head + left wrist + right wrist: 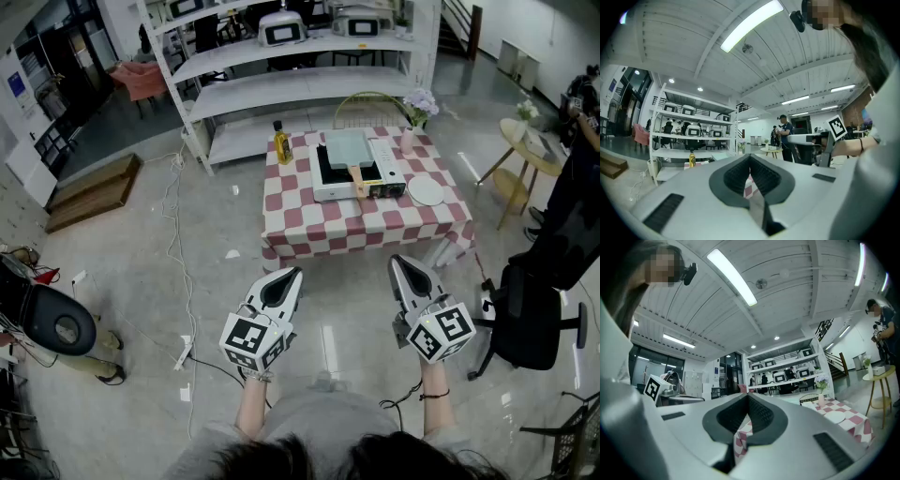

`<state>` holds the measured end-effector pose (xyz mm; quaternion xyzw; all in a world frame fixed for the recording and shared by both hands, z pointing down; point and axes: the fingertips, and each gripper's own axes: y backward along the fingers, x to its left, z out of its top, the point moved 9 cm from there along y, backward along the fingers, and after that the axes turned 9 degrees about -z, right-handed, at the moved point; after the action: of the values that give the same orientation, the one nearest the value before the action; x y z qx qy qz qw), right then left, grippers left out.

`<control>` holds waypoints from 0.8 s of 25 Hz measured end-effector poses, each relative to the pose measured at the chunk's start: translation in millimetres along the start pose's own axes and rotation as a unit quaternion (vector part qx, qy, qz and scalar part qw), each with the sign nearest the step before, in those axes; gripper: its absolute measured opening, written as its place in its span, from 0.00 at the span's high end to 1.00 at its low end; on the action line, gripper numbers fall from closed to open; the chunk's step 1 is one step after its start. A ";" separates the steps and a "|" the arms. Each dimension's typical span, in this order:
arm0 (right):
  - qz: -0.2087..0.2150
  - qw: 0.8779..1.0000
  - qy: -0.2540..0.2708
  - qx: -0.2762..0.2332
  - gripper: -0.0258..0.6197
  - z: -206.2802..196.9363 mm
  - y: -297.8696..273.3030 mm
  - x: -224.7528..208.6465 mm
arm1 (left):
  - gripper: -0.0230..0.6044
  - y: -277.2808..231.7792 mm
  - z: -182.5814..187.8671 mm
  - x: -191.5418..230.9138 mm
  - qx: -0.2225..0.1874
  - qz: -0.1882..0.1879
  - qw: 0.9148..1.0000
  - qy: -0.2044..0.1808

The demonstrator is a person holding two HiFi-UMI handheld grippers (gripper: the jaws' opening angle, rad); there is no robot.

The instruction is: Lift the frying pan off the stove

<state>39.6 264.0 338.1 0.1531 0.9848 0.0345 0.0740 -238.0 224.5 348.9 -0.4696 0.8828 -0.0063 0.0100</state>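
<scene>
A square grey-green frying pan [350,150] with a wooden handle [357,179] rests on a white portable stove [357,172], which stands on a red-and-white checked table [300,220]. Both grippers hover well short of the table, over the floor. My left gripper [291,274] is shut and holds nothing. My right gripper [398,263] is shut and empty too. In the left gripper view the closed jaws [750,158] point toward the shelves; in the right gripper view the closed jaws [749,398] point toward the table [855,420].
On the table stand a yellow bottle [281,143], a white plate [426,190] and a vase of flowers [418,106]. A white shelving unit [281,84] rises behind. A black office chair [530,309] sits to the right, cables [178,244] trail on the floor left, and a person [583,141] stands far right.
</scene>
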 end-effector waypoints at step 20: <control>0.010 1.000 -0.025 -0.011 0.93 -0.7 17.0 -9.7 | 0.92 -0.3 -7.6 -28.1 0.001 0.004 1.000 0.018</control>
<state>53.6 277.2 341.7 0.1630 0.9807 0.0422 0.0998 -222.2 247.7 356.8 -0.4662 0.8845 -0.0158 -0.0053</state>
